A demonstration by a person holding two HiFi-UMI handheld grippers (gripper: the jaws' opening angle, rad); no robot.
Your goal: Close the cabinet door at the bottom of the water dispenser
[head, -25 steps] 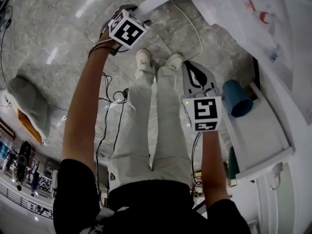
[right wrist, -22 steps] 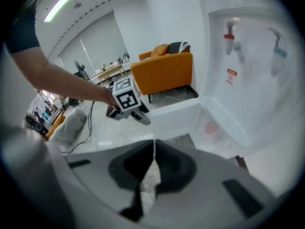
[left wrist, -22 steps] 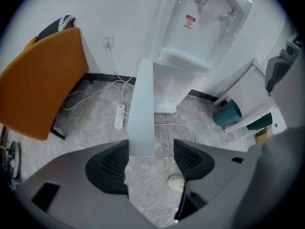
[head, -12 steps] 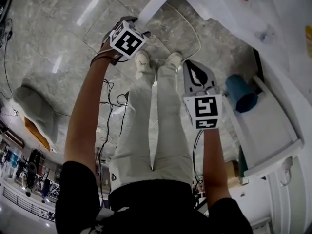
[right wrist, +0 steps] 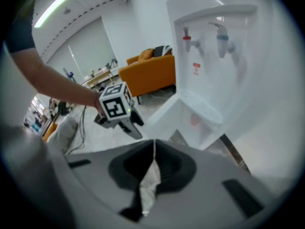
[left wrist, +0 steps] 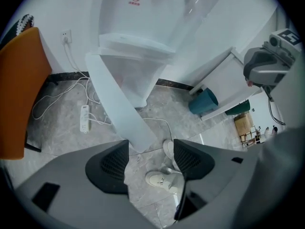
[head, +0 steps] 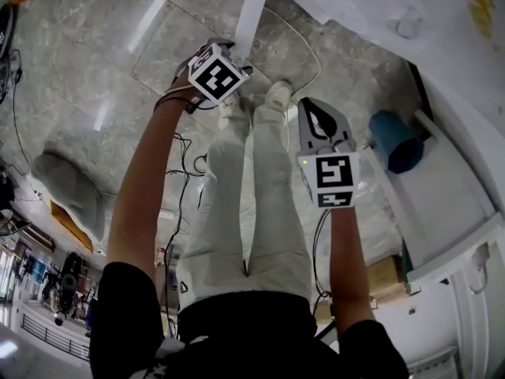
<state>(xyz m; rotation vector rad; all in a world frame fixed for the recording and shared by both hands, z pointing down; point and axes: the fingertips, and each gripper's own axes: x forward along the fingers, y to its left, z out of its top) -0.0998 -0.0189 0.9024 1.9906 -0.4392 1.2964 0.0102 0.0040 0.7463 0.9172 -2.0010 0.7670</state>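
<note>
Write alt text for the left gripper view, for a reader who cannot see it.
The left gripper, jaws open, points at the edge of a white cabinet door swung open at the bottom of a water dispenser. A person's shoes show below.

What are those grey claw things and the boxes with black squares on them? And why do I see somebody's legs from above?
A person stands on a grey stone floor and holds a claw tool, called a gripper, in each hand. The patterned boxes are part of those tools. One picture comes from a camera on the person's head that looks down, so you see legs and shoes. The other two come from cameras on the grippers. The left gripper has its jaws apart, close by the edge of the open white cabinet door at the bottom of the water dispenser. The right gripper is shut and holds nothing. A power strip lies on the floor.
</note>
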